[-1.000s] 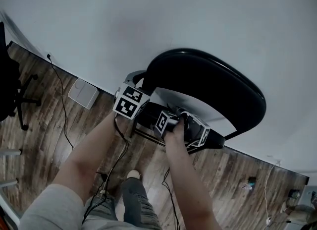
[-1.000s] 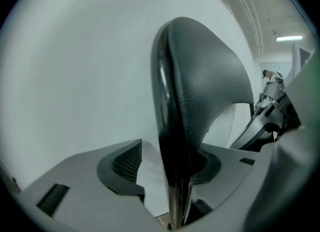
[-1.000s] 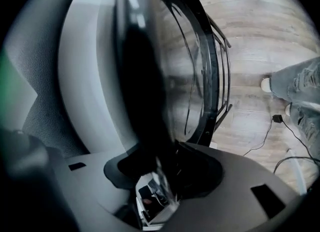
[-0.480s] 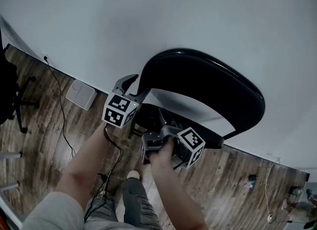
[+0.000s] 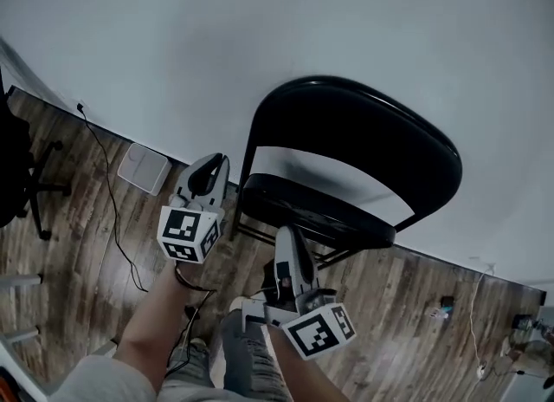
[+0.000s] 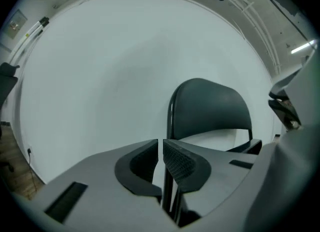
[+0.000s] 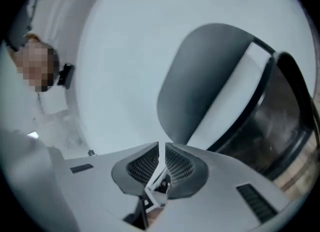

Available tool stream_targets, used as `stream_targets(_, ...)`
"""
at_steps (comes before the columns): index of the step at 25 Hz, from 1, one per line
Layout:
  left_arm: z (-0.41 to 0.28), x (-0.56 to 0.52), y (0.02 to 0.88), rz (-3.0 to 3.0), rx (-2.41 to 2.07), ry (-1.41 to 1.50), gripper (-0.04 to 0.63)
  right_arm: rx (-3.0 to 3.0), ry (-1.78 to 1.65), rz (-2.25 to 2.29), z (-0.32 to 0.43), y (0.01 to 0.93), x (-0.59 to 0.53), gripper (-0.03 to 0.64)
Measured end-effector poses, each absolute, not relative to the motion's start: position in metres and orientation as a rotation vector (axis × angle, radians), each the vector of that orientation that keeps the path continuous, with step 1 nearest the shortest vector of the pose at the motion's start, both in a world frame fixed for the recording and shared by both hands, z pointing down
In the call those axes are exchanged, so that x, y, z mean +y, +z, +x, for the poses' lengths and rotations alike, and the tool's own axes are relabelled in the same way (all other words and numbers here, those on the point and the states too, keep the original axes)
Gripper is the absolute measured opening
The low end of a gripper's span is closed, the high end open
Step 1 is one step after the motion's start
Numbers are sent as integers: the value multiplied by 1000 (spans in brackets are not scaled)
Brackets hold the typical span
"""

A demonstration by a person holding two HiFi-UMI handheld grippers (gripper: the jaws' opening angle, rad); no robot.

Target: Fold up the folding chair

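Note:
The black folding chair (image 5: 363,132) stands against the white wall, its seat (image 5: 316,210) below the curved backrest. My left gripper (image 5: 210,159) hangs just left of the chair's frame, apart from it. My right gripper (image 5: 286,234) is in front of the seat's near edge, also clear of it. Both pairs of jaws have just been closing and hold nothing. In the left gripper view the left gripper (image 6: 160,143) points at the chair (image 6: 210,108). In the right gripper view the right gripper (image 7: 161,148) sees the backrest (image 7: 205,76) tilted.
A white flat box (image 5: 144,166) lies on the wooden floor by the wall, with a cable (image 5: 108,184) running past it. An office chair base (image 5: 30,188) stands at far left. My own leg and shoe (image 5: 234,307) are below the grippers.
Both grippers have let go of the chair's seat and drawn back toward me. The left one moved left, the right one came nearer and rolled over. Both jaws went from open to shut.

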State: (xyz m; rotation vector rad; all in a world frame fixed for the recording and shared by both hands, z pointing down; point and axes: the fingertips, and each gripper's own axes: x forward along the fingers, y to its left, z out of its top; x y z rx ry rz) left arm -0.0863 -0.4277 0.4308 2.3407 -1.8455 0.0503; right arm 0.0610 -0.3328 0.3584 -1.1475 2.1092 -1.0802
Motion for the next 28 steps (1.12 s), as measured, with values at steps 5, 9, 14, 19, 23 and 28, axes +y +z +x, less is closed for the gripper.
stream_targets(5,-62,-347,368,2441,-1804,-70,20,2387,-571,-1135,50,307,-286,37)
stream_targets(9,-56,-272,301,2517,-1824,-167,18,2510,-300,-1334,47,285,-235,37)
stream_targets(14,-50,-173,258,2637,-1720,-216,18,2440,-159,-1453,48,246,-153,37)
stream_targets(19,-49,-79,242,2727,-1588,-153,18,2423,-56,-1432,23,207,-73,37)
stream_targets(23,-58,-34,229,2711,-1538,-192,18,2428,-27,-1449,19,193,-27,37)
stream_targets(28,-53,-8,221,2730,-1507,-173,18,2450,20,-1476,31,188,2,37)
